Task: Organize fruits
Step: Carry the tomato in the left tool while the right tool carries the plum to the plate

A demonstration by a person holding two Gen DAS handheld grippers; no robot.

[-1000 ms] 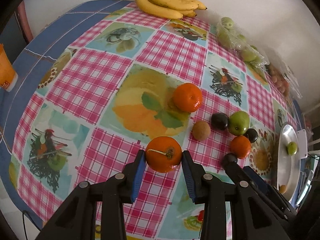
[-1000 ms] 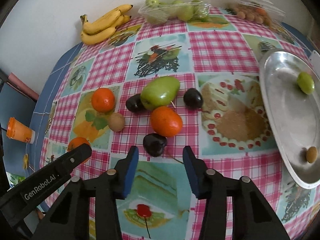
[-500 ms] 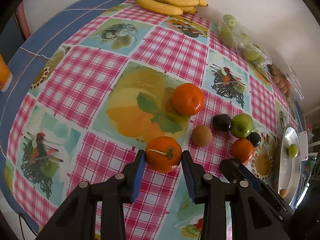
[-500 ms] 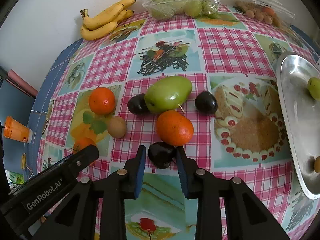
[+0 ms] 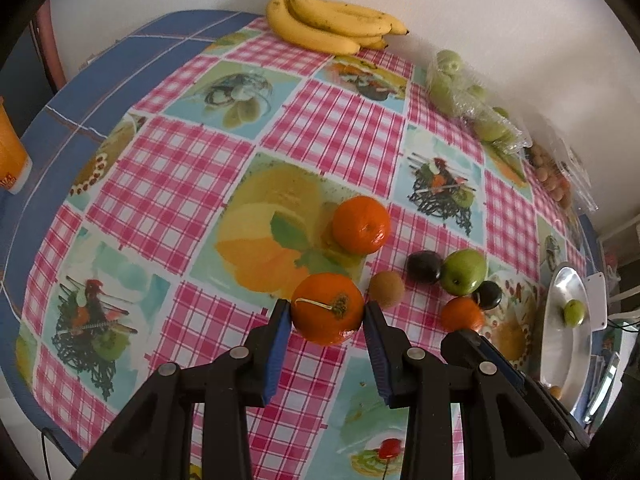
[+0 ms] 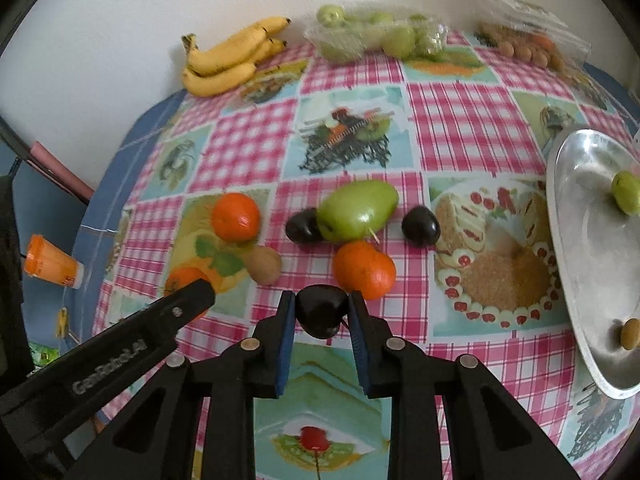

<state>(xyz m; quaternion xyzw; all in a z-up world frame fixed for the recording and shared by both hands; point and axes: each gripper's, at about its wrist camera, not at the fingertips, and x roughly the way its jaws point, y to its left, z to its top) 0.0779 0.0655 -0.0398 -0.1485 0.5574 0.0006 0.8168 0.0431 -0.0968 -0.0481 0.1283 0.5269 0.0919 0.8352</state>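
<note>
Plain white wall (image 5: 500,8) behind the table, from 10 to 2 o'clock in both wrist views; soft, even light, faint shadows cast on it. Table covered by a cloth (image 5: 332,120) of pink-and-white check panels alternating with printed food and rooster pictures, bordered in blue (image 5: 80,92) from 8 to 11 o'clock. Pink bar (image 6: 60,170), slanted, beside the table edge at 9 o'clock in the right view. White furniture edges (image 5: 624,232), partly cut off, at 3 o'clock in the left view.
</note>
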